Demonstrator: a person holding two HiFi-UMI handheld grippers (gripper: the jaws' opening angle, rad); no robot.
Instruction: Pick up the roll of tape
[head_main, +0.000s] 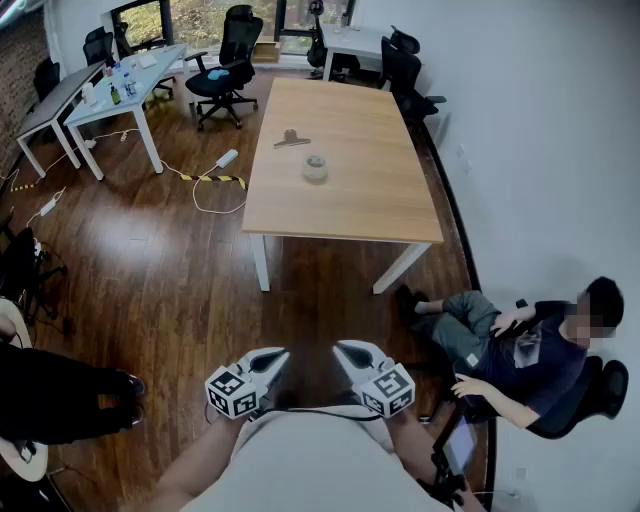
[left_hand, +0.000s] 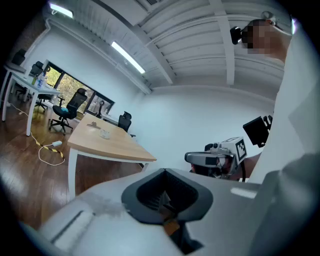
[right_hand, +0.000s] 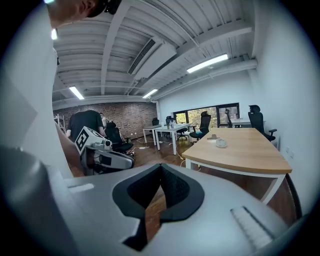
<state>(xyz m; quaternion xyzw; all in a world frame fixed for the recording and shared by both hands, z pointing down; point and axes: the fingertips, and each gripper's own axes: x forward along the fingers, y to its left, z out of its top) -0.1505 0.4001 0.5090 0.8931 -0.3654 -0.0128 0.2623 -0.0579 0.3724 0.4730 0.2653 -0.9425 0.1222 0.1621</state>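
The roll of tape (head_main: 315, 168) lies flat near the middle of the wooden table (head_main: 370, 200), slightly toward its left edge, with a metal clip (head_main: 291, 139) just beyond it toward the far end. The table stands across the floor from you, well apart from both grippers. Your left gripper (head_main: 278, 355) and right gripper (head_main: 342, 350) sit side by side close to your body, each with its fingers pressed together on nothing (floor shows below the right pair's tips). A seated person (head_main: 520, 345) is against the right wall.
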